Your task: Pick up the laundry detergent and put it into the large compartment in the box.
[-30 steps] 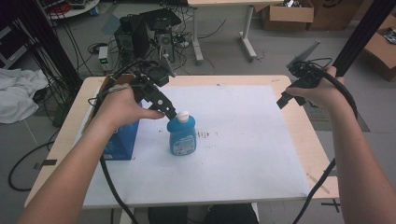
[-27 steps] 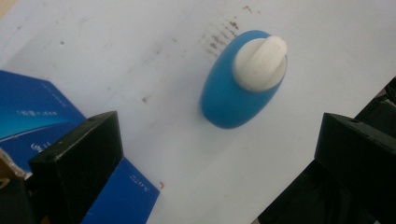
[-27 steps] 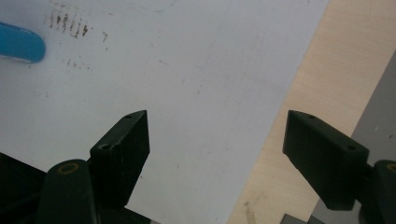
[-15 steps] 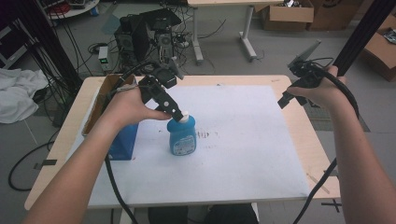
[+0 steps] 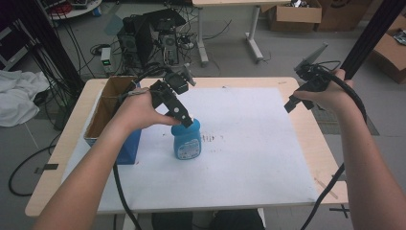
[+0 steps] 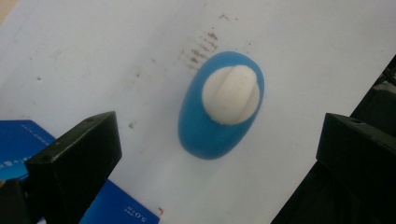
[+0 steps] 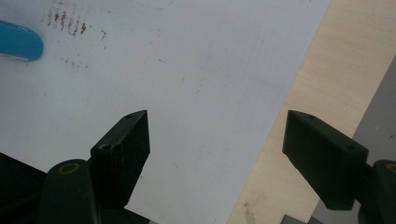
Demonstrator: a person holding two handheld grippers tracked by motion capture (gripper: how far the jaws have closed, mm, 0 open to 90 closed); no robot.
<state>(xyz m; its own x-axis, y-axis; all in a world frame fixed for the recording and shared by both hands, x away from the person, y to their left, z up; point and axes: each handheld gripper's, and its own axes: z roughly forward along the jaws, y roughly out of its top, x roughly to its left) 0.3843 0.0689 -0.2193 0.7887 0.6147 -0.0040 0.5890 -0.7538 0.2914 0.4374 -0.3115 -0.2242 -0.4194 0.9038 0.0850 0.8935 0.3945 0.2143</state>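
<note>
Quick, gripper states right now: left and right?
Left gripper: open, above the blue bottle, not gripping it.
Right gripper: open, holding nothing, over the white sheet.

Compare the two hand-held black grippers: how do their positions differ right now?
The left gripper hangs directly above the blue plastic bottle with its white cap; the right gripper is off at the table's right edge, over nothing. Both have open jaws.

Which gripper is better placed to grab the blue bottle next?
Left. The left gripper hangs open directly above the blue bottle; the right gripper is open over the table's far right edge.
</note>
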